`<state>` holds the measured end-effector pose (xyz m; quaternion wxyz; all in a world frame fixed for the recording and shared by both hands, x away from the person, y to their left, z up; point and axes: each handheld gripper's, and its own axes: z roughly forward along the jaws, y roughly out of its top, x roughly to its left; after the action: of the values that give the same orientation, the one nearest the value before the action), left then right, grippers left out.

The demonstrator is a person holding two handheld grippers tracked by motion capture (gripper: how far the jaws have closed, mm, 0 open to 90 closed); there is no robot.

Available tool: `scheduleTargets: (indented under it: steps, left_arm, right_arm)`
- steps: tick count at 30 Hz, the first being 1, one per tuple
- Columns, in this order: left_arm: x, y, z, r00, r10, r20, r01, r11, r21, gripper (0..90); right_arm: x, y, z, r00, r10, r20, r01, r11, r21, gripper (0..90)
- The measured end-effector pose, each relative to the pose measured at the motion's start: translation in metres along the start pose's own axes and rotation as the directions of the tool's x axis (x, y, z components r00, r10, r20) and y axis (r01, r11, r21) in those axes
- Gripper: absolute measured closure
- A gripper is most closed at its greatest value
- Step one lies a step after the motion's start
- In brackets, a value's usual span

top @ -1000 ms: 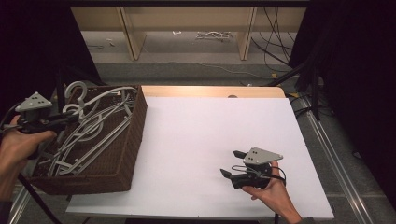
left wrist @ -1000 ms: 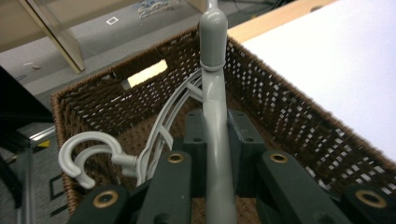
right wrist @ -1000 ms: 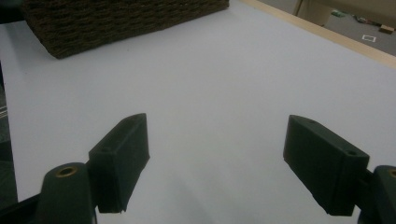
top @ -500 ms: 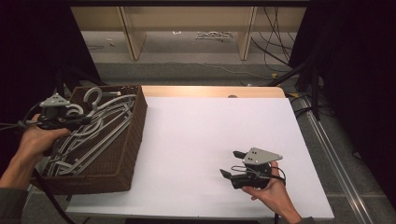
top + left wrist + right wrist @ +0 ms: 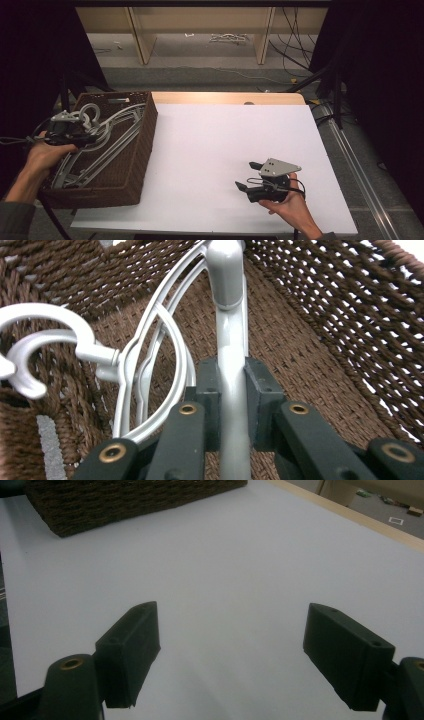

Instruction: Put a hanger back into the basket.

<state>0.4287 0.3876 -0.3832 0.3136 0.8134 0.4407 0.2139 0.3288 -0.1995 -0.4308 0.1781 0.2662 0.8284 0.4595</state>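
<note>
Since the earlier high view, we are seeing the left gripper (image 5: 82, 131) coming in from the basket's outer left edge and sinking down among the hangers, while the right gripper (image 5: 252, 176) is staying where it was on the table.

In the left gripper view, the left gripper's fingers (image 5: 257, 390) are pressing closed on the straight grey plastic bar of a pale grey hanger (image 5: 231, 370), the bar running up between the two pads. That hanger is lying inside the dark brown woven wicker basket (image 5: 131, 165), which is sitting on the left end of the white table (image 5: 225, 145). Beside it, other pale grey plastic hangers (image 5: 150, 360) are lying piled together, one curved hook (image 5: 45, 335) curling to the left against the weave.

In the right gripper view, the right gripper's fingers (image 5: 130, 650) are standing wide apart with nothing between them, hovering low over the bare white tabletop. In the high view, this gripper is resting in the person's right hand (image 5: 290, 207) near the table's near edge, well apart from the basket.
</note>
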Motion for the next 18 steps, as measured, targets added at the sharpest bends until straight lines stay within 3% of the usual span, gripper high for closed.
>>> scheduleTargets:
  steps: [4, 5, 6, 9, 11, 12, 13, 15, 16, 17, 18]
  left_arm:
    - [0.000, -0.002, 0.004, 0.9996, -0.017, -0.022, 0.018, 0.9996, 0.022, 78.5]
    - [0.001, -0.003, 0.006, 0.9993, -0.004, -0.037, 0.004, 0.9998, 0.020, 78.5]
    - [-0.003, -0.005, 0.009, 0.9971, -0.039, -0.065, 0.040, 0.9991, 0.014, 78.6]
    - [0.001, -0.007, 0.016, 0.9968, -0.029, -0.074, 0.030, 0.9994, 0.014, 77.9]
    - [0.000, -0.008, 0.019, 0.9949, -0.058, -0.083, 0.059, 0.9982, 0.013, 77.3]
    - [0.000, -0.008, 0.019, 0.9938, -0.059, -0.094, 0.061, 0.9979, 0.022, 77.1]
    - [0.002, -0.007, 0.019, 0.9953, -0.028, -0.092, 0.033, 0.9983, 0.049, 76.8]
    - [0.000, -0.009, 0.021, 0.9904, -0.078, -0.114, 0.081, 0.9966, 0.015, 74.7]
    - [0.003, -0.008, 0.018, 0.9923, -0.039, -0.117, 0.046, 0.9974, 0.056, 73.9]
    - [0.003, -0.008, 0.018, 0.9918, -0.052, -0.117, 0.058, 0.9971, 0.049, 73.0]
    - [0.005, -0.008, 0.018, 0.9927, -0.029, -0.118, 0.035, 0.9980, 0.053, 71.4]
  right_arm:
    - [0.000, 0.000, 0.000, 1.0000, -0.002, 0.002, 0.002, 1.000, 0.001, 23.6]
    - [0.000, 0.000, 0.000, 1.0000, -0.002, 0.002, 0.002, 1.000, 0.001, 23.6]
    - [0.000, 0.000, 0.000, 1.0000, -0.002, 0.002, 0.002, 1.000, 0.001, 23.6]
    - [0.000, 0.000, 0.000, 1.0000, 0.000, 0.001, 0.000, 1.000, 0.001, 23.6]
    - [0.000, 0.000, -0.001, 1.0000, 0.004, -0.002, -0.004, 1.000, -0.001, 23.6]
    - [0.000, 0.000, -0.001, 1.0000, 0.002, 0.000, -0.002, 1.000, -0.003, 23.6]
    - [0.000, 0.000, 0.000, 1.0000, 0.001, -0.001, -0.001, 1.000, -0.003, 23.6]
    - [0.000, 0.000, 0.000, 1.0000, 0.001, -0.002, -0.001, 1.000, -0.003, 23.6]
    - [0.000, 0.000, 0.000, 1.0000, 0.001, -0.002, -0.001, 1.000, -0.002, 23.6]
    - [0.000, 0.000, 0.000, 1.0000, 0.001, -0.002, -0.001, 1.000, -0.003, 23.6]
    - [0.000, 0.000, 0.000, 1.0000, 0.001, -0.001, -0.001, 1.000, -0.002, 23.6]
